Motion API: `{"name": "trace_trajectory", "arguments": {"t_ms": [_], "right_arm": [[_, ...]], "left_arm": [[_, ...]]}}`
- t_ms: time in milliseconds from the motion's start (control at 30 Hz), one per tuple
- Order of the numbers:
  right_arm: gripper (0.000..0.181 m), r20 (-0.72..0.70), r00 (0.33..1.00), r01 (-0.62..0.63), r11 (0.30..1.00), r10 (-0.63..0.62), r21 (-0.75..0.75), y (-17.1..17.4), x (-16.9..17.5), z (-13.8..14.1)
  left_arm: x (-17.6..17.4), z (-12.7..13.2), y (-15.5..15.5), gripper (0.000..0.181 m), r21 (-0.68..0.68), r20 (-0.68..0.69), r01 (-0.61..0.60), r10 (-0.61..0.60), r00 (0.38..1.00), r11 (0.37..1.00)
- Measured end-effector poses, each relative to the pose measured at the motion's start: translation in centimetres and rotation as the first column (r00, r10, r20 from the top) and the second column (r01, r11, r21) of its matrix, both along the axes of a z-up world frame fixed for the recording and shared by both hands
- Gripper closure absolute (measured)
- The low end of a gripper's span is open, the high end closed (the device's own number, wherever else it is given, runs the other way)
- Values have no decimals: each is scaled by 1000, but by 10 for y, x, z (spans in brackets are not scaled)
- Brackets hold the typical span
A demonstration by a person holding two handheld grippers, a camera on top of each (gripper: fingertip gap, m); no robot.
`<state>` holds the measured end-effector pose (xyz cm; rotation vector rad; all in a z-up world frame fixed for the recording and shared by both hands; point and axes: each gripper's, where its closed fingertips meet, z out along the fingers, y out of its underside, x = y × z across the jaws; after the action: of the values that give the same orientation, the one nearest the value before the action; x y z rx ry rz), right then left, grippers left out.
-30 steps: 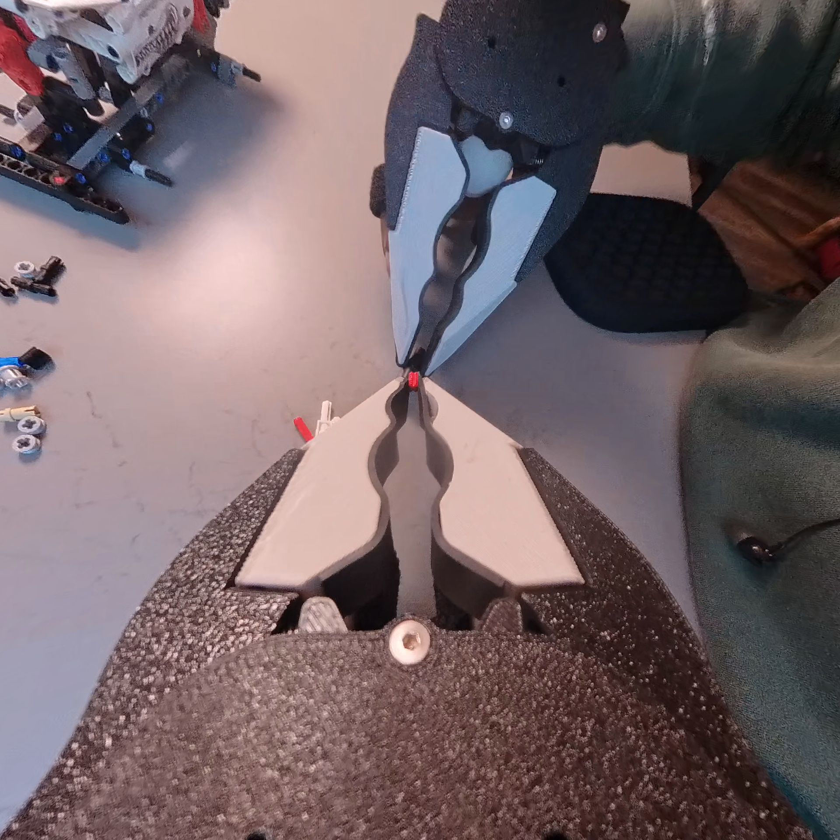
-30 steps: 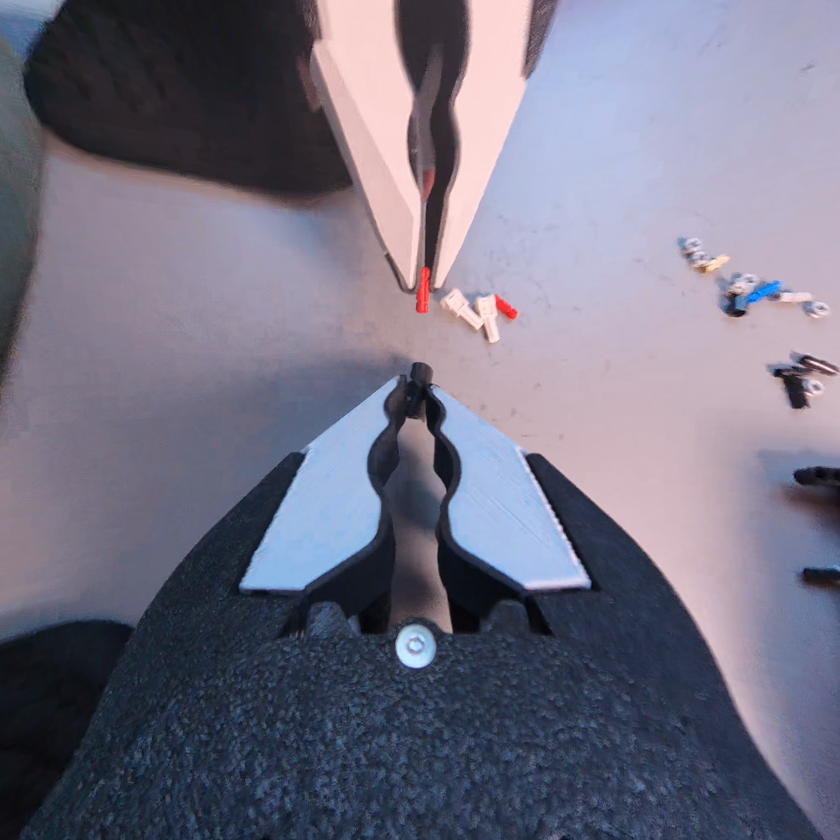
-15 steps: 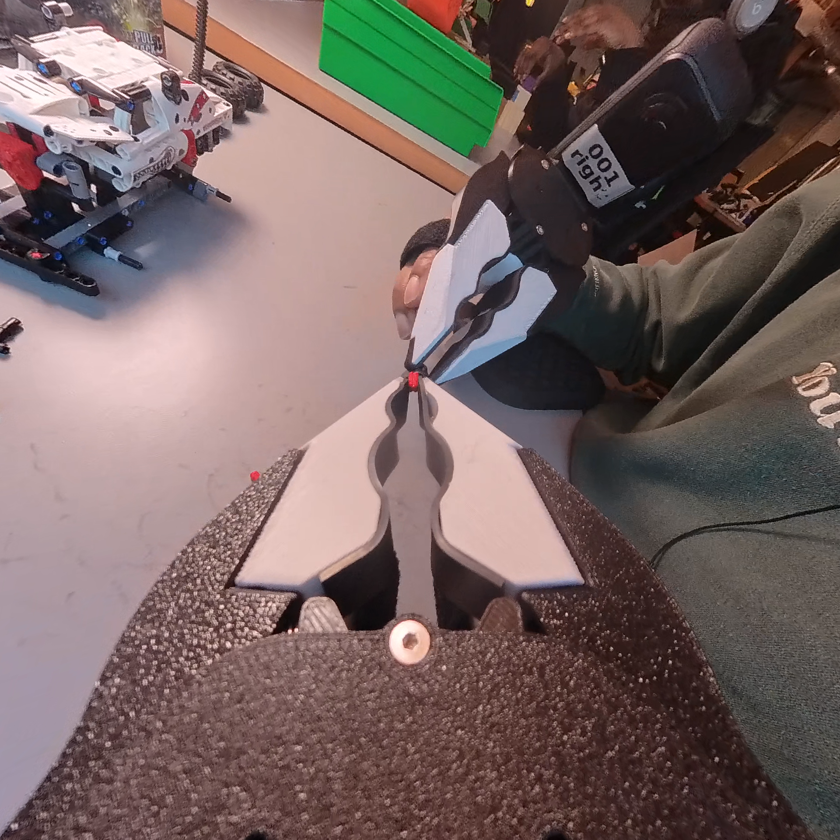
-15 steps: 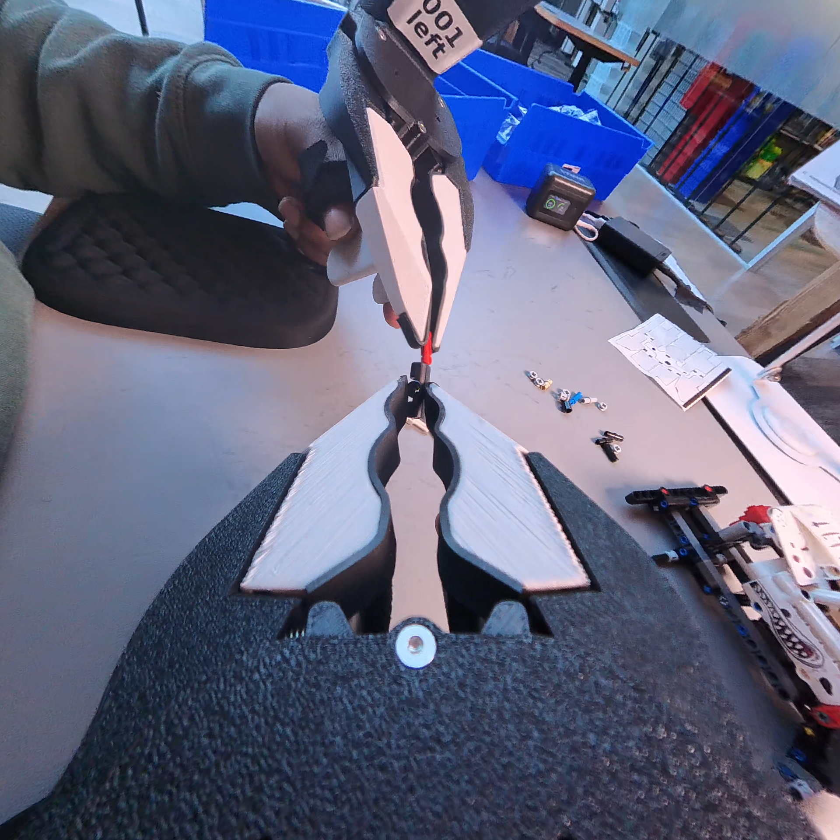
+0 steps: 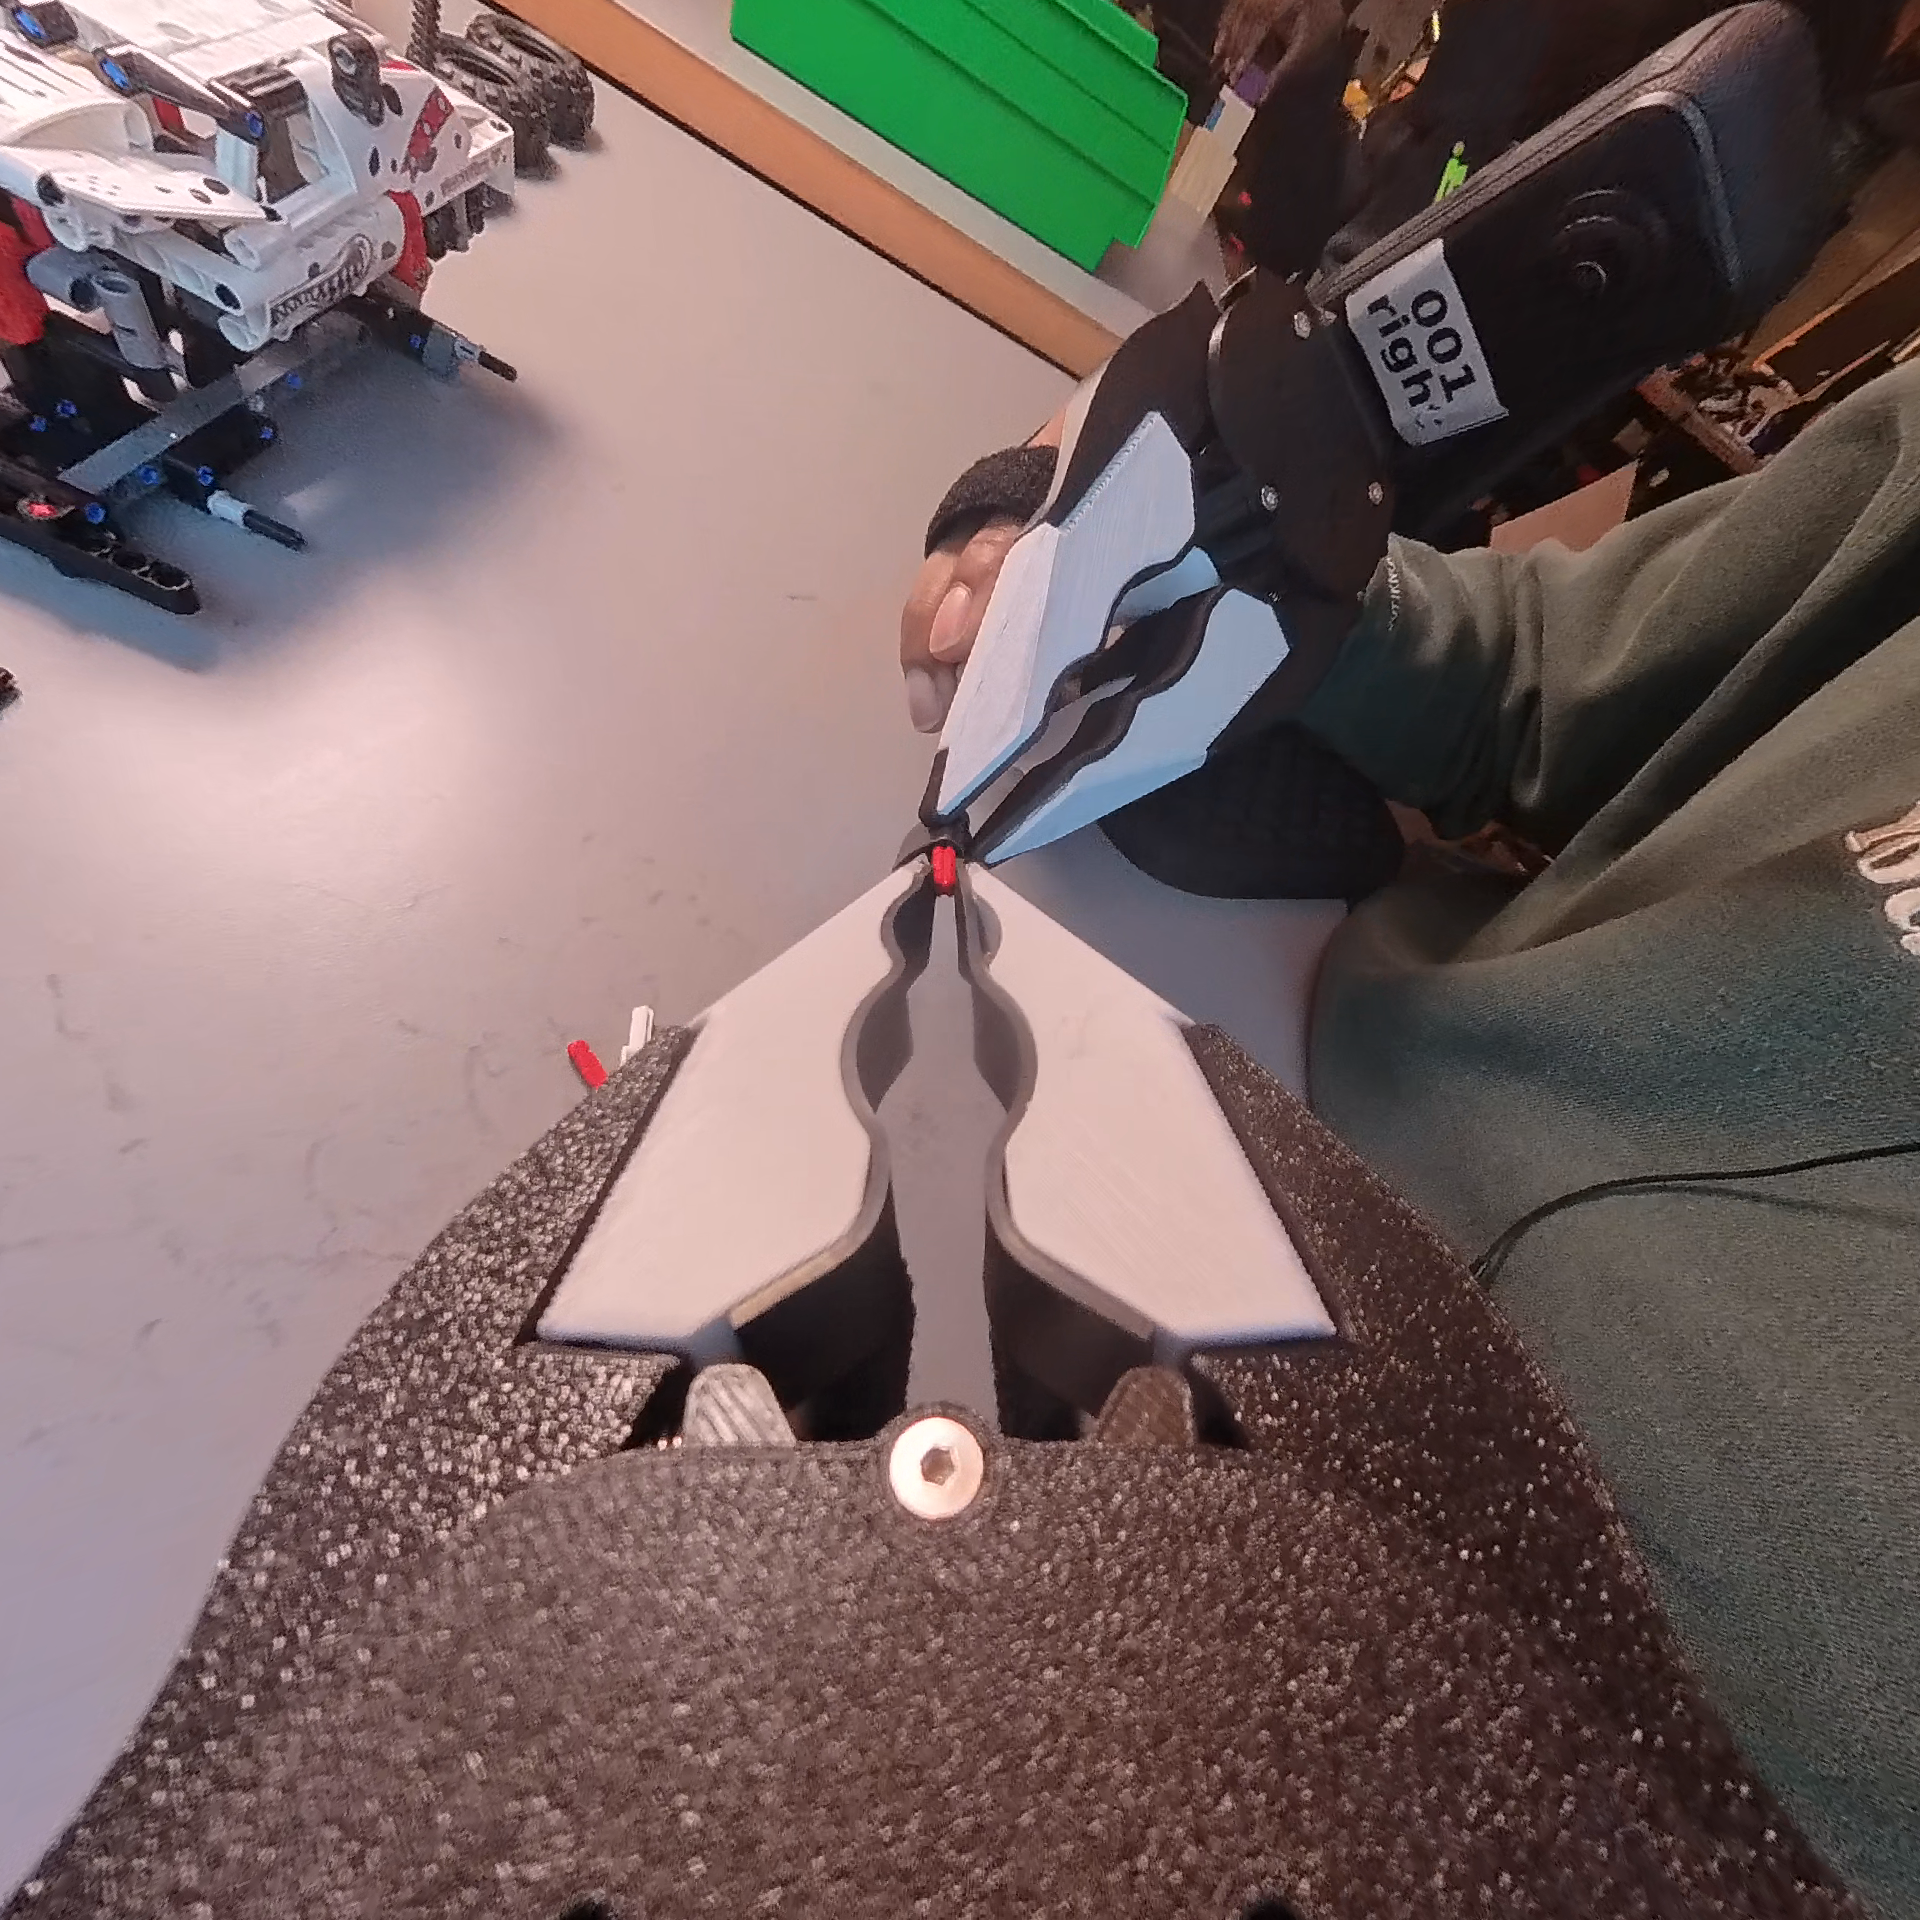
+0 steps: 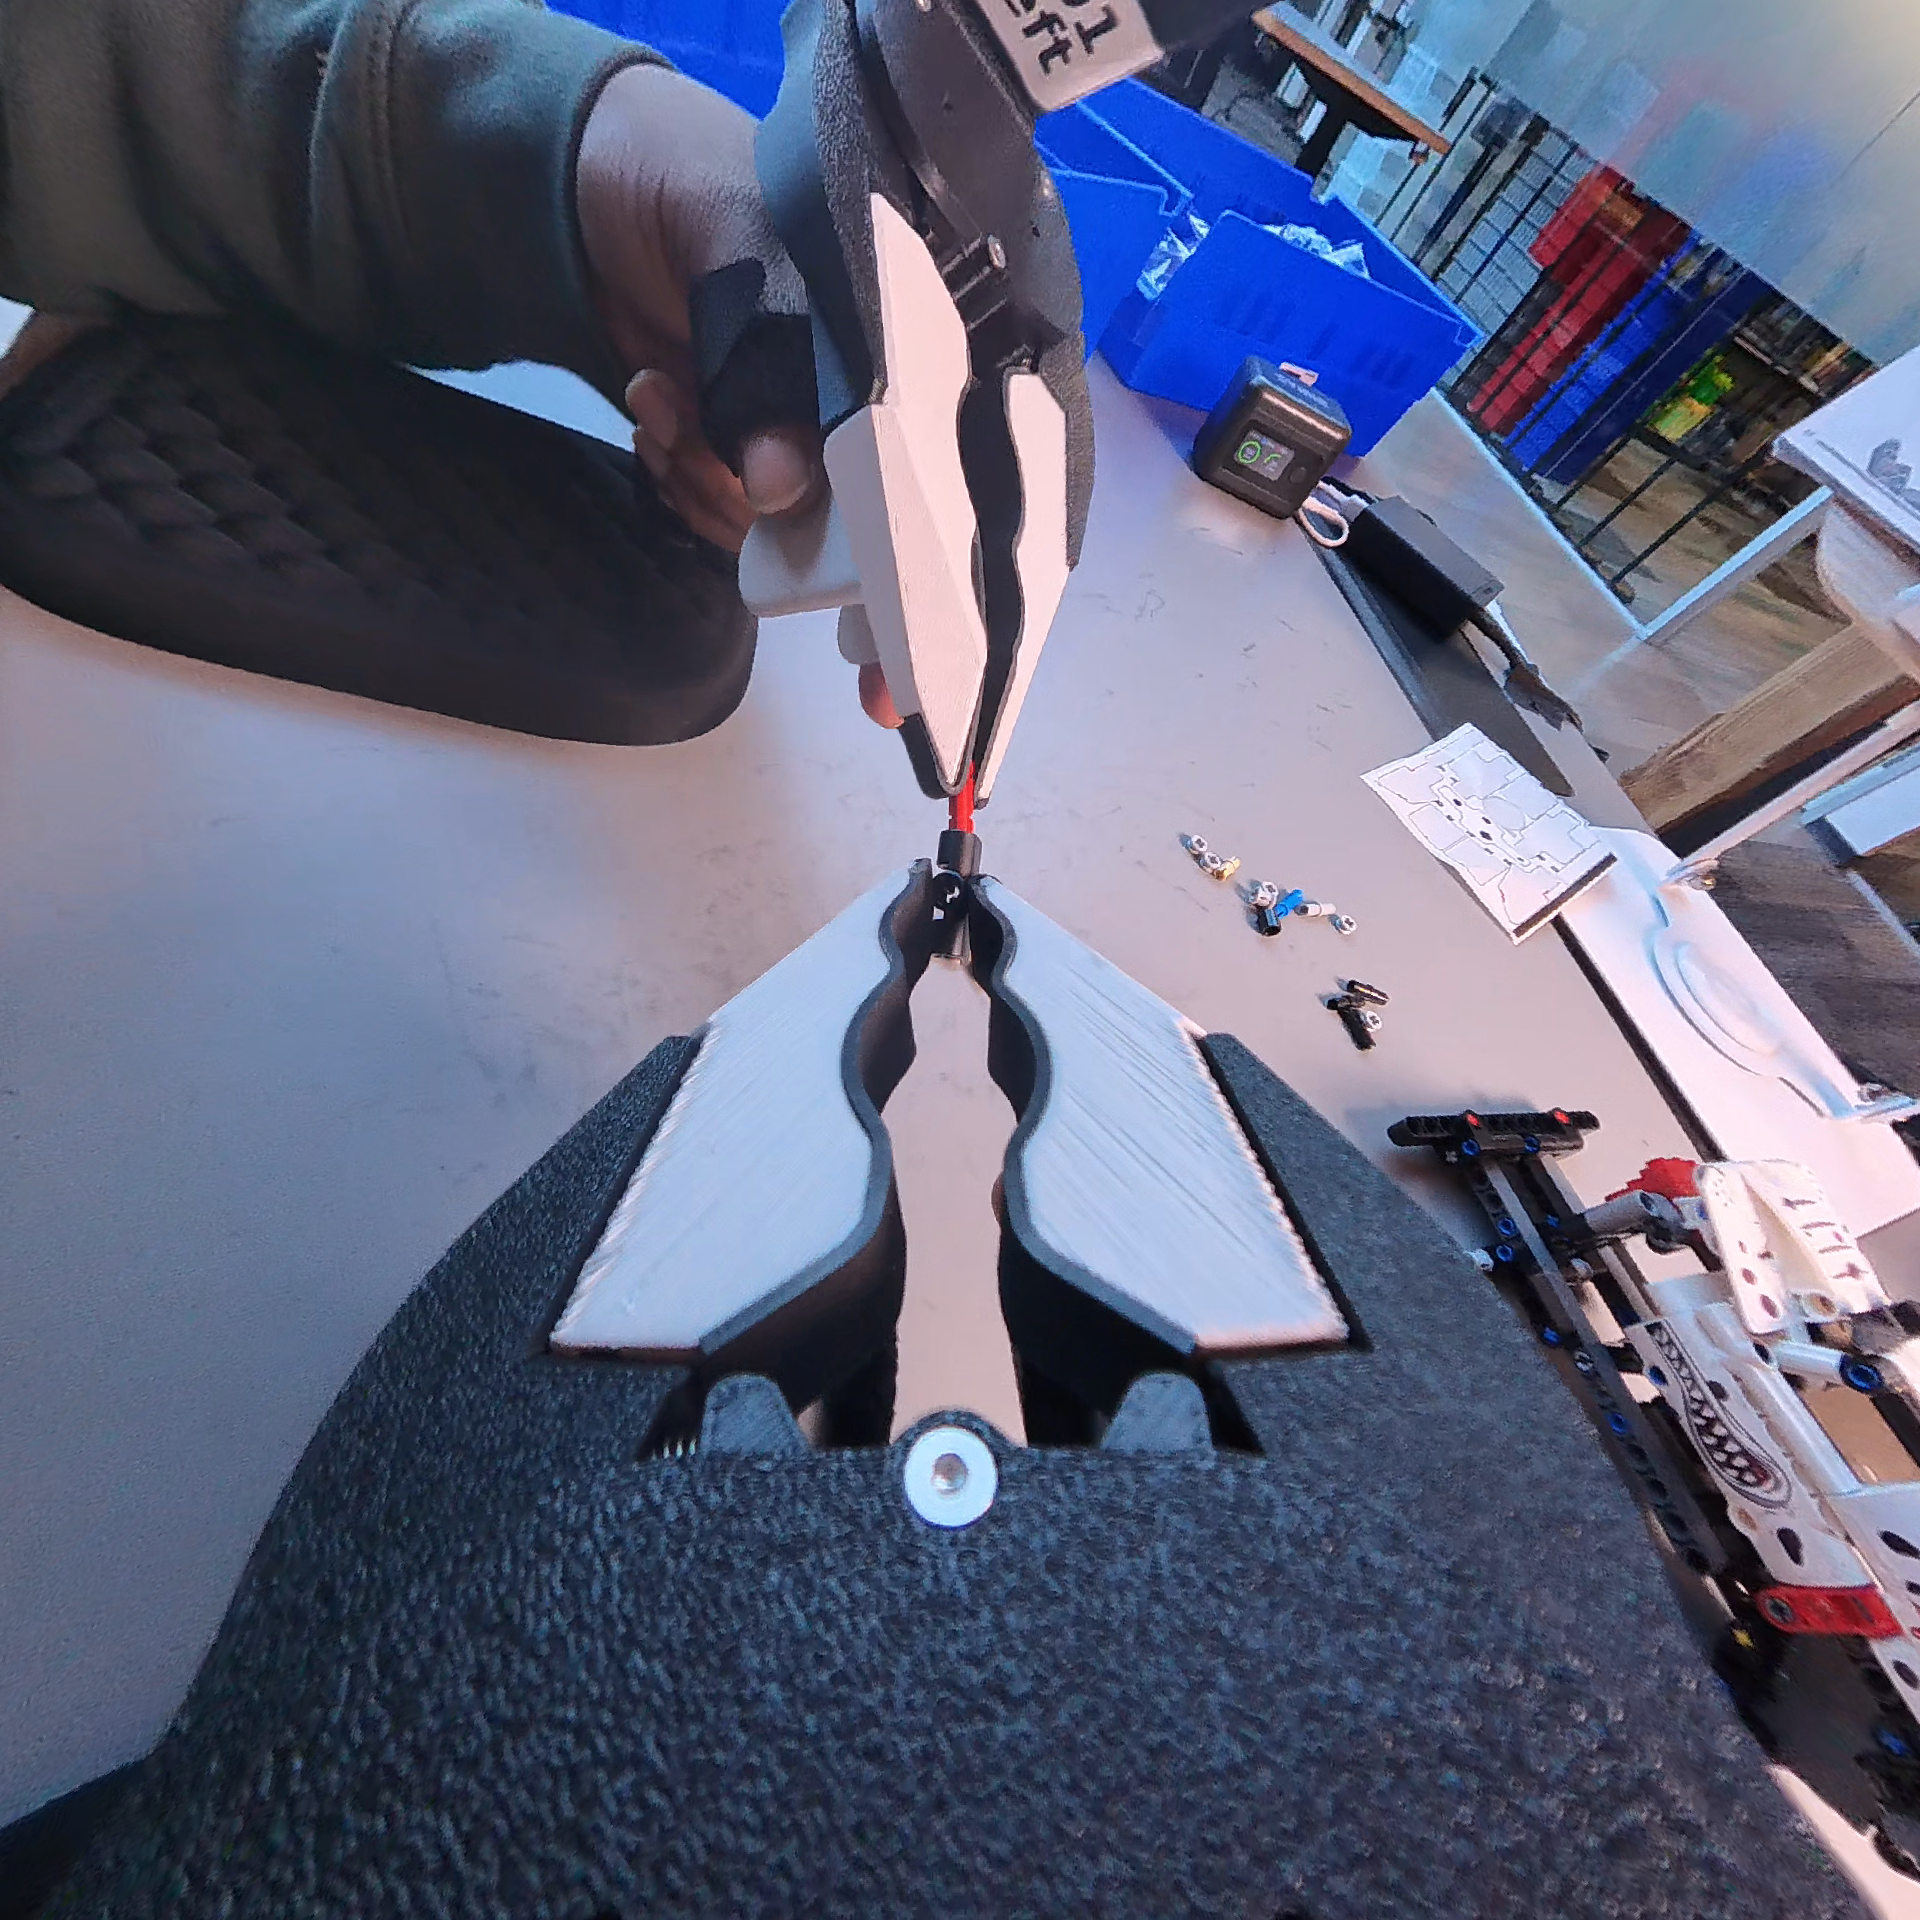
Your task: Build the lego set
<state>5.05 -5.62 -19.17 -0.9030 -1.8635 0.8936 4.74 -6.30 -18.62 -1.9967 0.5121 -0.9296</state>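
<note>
Red pin (image 5: 942, 868) pinched by left gripper (image 5: 940, 883), meeting right gripper's (image 6: 954, 896) black connector (image 6: 956, 854).

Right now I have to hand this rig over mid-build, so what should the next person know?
Left gripper: shut on the red pin.
Right gripper: shut on the black connector.
Both are held above the table, tip to tip, with the pin's end at the connector's mouth.
Done: both parts picked up and lined up.
Left: press the pin home, then fit the joined piece to the white truck model. Spare small parts lie on the table.
</note>
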Motion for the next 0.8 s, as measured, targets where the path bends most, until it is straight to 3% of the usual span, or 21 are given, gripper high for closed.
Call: {"name": "trace_trajectory", "arguments": {"t_ms": [367, 800], "right_arm": [[177, 1, 1000, -13, 997, 13, 72, -2, 2, -6], [178, -117, 989, -88, 995, 92, 39, -15, 7, 17]], "left_arm": [[2, -7, -1, 180, -42, 0, 20, -20, 1000, 999], [8, 12, -11, 180, -57, 195, 95, -82, 977, 994]]}}
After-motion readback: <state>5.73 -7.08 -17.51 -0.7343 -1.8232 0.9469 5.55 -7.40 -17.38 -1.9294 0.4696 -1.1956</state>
